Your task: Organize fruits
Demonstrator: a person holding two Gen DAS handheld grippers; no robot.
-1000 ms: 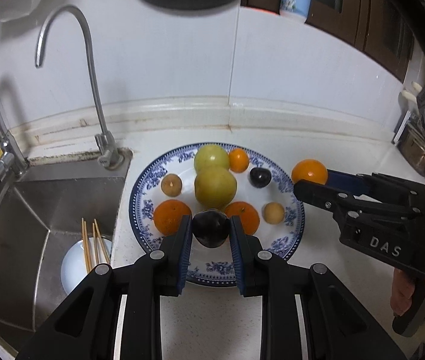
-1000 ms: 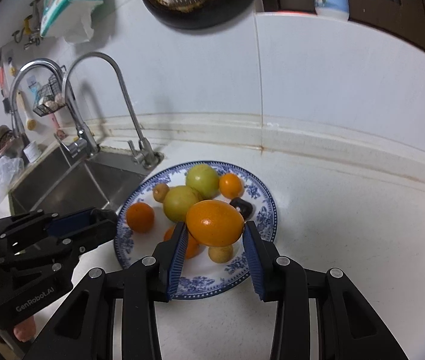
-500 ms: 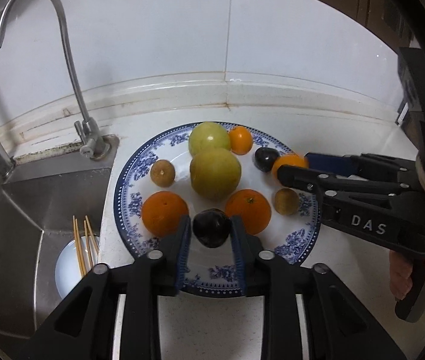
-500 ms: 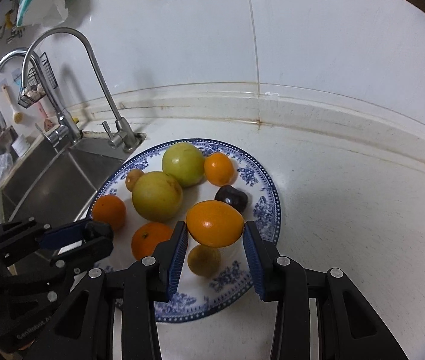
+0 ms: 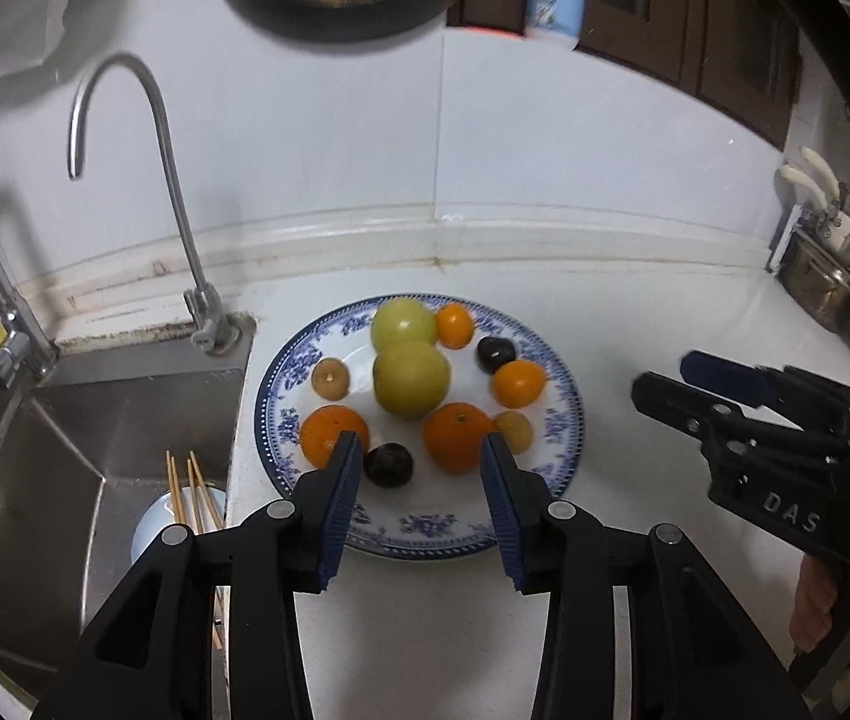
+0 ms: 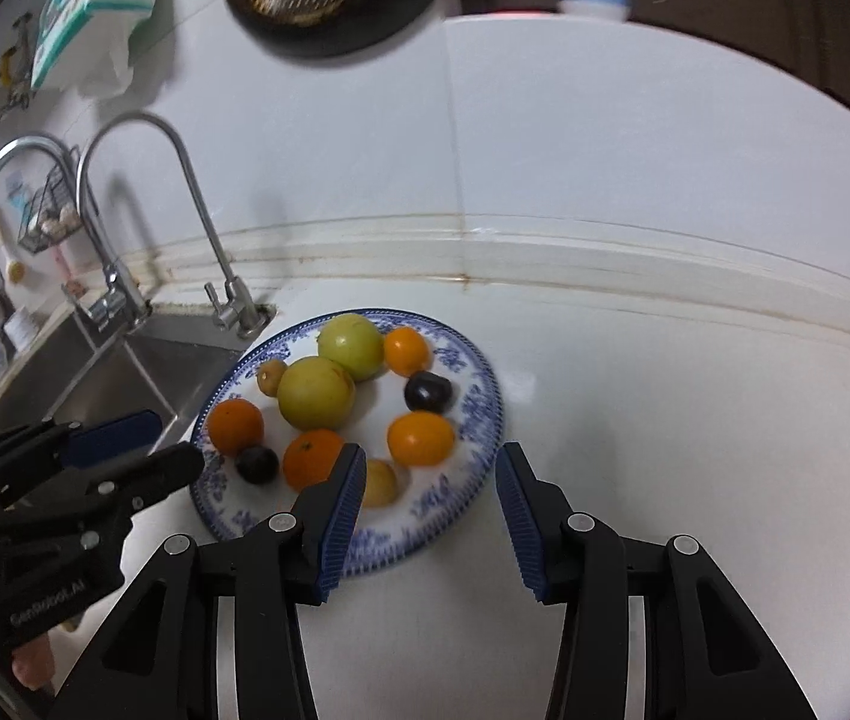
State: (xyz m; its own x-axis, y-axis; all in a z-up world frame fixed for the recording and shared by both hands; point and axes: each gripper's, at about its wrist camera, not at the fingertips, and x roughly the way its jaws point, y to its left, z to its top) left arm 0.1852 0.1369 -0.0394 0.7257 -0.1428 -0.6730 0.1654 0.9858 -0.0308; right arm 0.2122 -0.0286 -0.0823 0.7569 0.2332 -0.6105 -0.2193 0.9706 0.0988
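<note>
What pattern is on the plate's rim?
A blue floral band on white runs round the plate rim; clearest in the left wrist view.

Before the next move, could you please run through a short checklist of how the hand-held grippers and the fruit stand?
1. Left hand-held gripper open and holding nothing: ok.
2. Right hand-held gripper open and holding nothing: ok.
3. Dark plum resting on the plate between the left fingers, untouched: ok.
4. Orange lying on the plate, clear of the right fingers: ok.
5. All nine fruits inside the plate's blue rim, none on the counter: ok.
6. Whether any fruit remains elsewhere to be organized: cannot tell; none shows in either view.
</note>
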